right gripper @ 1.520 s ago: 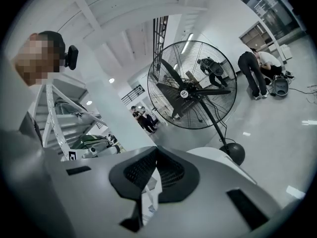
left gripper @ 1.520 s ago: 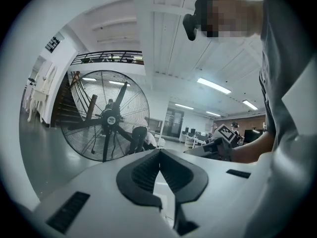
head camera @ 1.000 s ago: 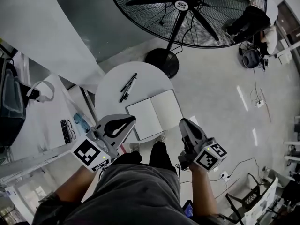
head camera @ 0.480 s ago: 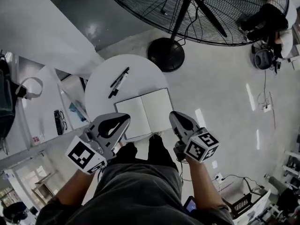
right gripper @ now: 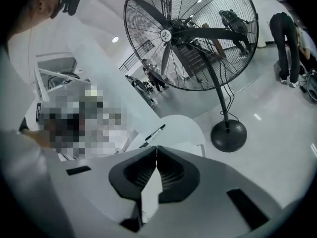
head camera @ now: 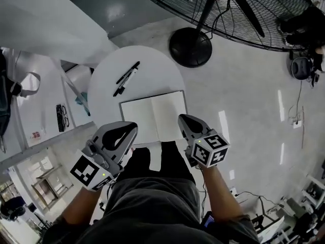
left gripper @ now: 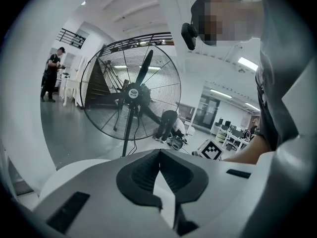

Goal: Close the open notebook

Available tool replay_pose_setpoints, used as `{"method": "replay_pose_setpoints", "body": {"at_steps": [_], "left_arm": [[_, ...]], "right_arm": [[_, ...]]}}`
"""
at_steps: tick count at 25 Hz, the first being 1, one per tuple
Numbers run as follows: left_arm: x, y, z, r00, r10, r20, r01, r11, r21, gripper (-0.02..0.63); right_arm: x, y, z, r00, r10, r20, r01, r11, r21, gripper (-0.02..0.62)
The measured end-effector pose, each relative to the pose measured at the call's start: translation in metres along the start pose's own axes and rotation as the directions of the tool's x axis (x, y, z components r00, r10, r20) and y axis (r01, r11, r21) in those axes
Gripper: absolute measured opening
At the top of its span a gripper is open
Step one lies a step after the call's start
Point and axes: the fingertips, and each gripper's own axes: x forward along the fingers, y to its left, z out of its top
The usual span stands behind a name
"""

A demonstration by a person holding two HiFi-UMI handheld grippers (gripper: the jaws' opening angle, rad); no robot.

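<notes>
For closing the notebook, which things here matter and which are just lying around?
Job: notebook, lying open; left tongs, shut and empty; right tongs, shut and empty.
Lying about: pens on the table; fan; glasses.

An open notebook (head camera: 152, 115) lies flat on the round white worktop (head camera: 155, 67), with two pens (head camera: 126, 78) beyond it. The left gripper (head camera: 133, 126) and right gripper (head camera: 181, 119) hang over its near left and right edges. A fan base (head camera: 190, 47) stands on the floor behind.
</notes>
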Motion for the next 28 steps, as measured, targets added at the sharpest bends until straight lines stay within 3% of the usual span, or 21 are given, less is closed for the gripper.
{"method": "replay_pose_setpoints", "body": {"at_steps": [3, 5, 7, 14, 21, 28], "left_arm": [[0.007, 0.002, -0.013, 0.999, 0.02, -0.029, -0.02, 1.0, -0.019, 0.015], [0.007, 0.001, -0.029, 0.996, 0.022, -0.09, -0.026, 0.998, -0.048, 0.015], [0.006, -0.001, -0.042, 0.991, 0.026, -0.131, -0.035, 0.997, -0.069, 0.015], [0.008, -0.001, -0.062, 0.985, 0.051, -0.164, -0.068, 0.993, -0.094, 0.015], [0.012, -0.002, -0.081, 0.979, 0.054, -0.195, -0.077, 0.991, -0.113, 0.015], [0.017, 0.0, -0.097, 0.974, 0.051, -0.22, -0.083, 0.987, -0.137, 0.015]], "right_arm": [[0.014, -0.017, -0.009, 0.999, -0.023, -0.043, 0.021, 0.999, -0.04, 0.018], [0.023, -0.027, -0.016, 0.997, -0.036, -0.068, 0.032, 0.997, -0.064, 0.026], [0.03, -0.035, -0.024, 0.995, -0.048, -0.093, 0.041, 0.996, -0.078, 0.08], [0.045, -0.065, -0.044, 0.983, -0.099, -0.154, 0.085, 0.992, -0.097, 0.205], [0.057, -0.091, -0.07, 0.973, -0.082, -0.217, 0.083, 0.997, -0.004, 0.285], [0.065, -0.102, -0.094, 0.963, 0.013, -0.269, 0.025, 0.99, 0.138, 0.298]]}}
